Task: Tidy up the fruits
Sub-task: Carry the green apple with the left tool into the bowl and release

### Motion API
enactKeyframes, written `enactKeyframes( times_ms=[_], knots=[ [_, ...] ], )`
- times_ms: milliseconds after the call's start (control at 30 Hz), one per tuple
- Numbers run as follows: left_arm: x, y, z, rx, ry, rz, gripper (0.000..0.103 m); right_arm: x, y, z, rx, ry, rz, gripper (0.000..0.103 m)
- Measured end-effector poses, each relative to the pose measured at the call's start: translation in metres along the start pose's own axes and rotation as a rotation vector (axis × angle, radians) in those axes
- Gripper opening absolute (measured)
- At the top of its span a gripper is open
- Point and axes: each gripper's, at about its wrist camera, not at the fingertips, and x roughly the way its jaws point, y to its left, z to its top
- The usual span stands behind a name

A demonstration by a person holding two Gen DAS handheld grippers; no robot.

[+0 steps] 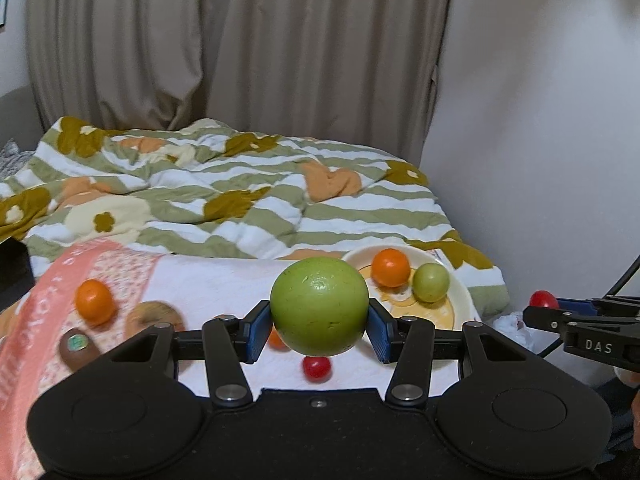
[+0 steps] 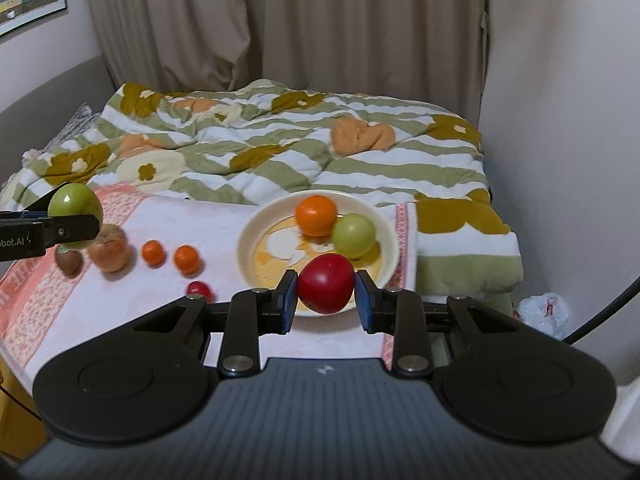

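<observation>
Tools both loaded: my left tool point(image 1: 319, 322) clamps a green apple point(image 1: 319, 306), my right tool point(image 2: 326, 295) grips a tomato point(image 2: 326, 283) above the plate point(image 2: 248, 240)

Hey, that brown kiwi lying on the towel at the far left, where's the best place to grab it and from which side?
Judging by its shape, grip the kiwi across its narrow middle, coming down from above. It's a small oval lying on the towel, and the peach-coloured fruit sits right beside it, so set one pad on its near side and one on its far side.

Dim indoor light, fisheye edges, slight blur
</observation>
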Motion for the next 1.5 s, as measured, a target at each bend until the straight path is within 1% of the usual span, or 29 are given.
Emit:
enactKeyframes(
  times_ms=[200,500,567,667,833,967,1100,1133,1167,1200,1233,1267,1300,1367,1500],
  knots=[
    [0.05,-0.024,0.014,0.052,0.041,-0.038,0.054,0.038,-0.025,0.011,0.054,0.021,-0.015,0.046],
    [0.133,-0.042,0.025,0.137,0.114,-0.059,0.054,0.087,-0.04,0.017,0.101,0.059,-0.028,0.046],
    [0.148,-0.045,0.026,0.169,0.126,-0.054,0.054,0.096,-0.043,0.018,0.108,0.07,-0.03,0.046],
    [0.17,-0.053,0.022,0.245,0.143,-0.046,0.054,0.109,-0.047,0.019,0.116,0.088,-0.039,0.046],
    [0.199,-0.064,0.012,0.352,0.176,-0.05,0.054,0.125,-0.054,0.02,0.137,0.107,-0.047,0.046],
    [0.214,-0.067,0.006,0.384,0.2,-0.05,0.054,0.135,-0.056,0.019,0.142,0.119,-0.049,0.046],
    [0.222,-0.068,0.005,0.393,0.216,-0.044,0.055,0.14,-0.059,0.019,0.147,0.131,-0.058,0.046],
    [0.222,-0.068,0.005,0.396,0.209,-0.047,0.059,0.14,-0.06,0.019,0.149,0.132,-0.06,0.046],
    [0.222,-0.069,0.006,0.399,0.2,-0.057,0.07,0.14,-0.061,0.02,0.152,0.131,-0.062,0.046],
    [0.22,-0.07,0.007,0.406,0.187,-0.072,0.077,0.14,-0.062,0.02,0.154,0.131,-0.064,0.046],
    [0.218,-0.071,0.008,0.416,0.172,-0.069,0.092,0.139,-0.064,0.021,0.157,0.13,-0.066,0.046],
    [0.216,-0.073,0.009,0.431,0.151,-0.054,0.098,0.139,-0.064,0.022,0.158,0.128,-0.067,0.046],
    [0.212,-0.075,0.01,0.448,0.133,-0.044,0.098,0.138,-0.065,0.024,0.157,0.127,-0.068,0.046],
    [0.208,-0.074,0.012,0.456,0.129,-0.053,0.099,0.136,-0.065,0.026,0.154,0.121,-0.071,0.046],
    [0.198,-0.065,0.015,0.421,0.135,-0.062,0.099,0.133,-0.066,0.03,0.141,0.116,-0.069,0.046]
  ],
)
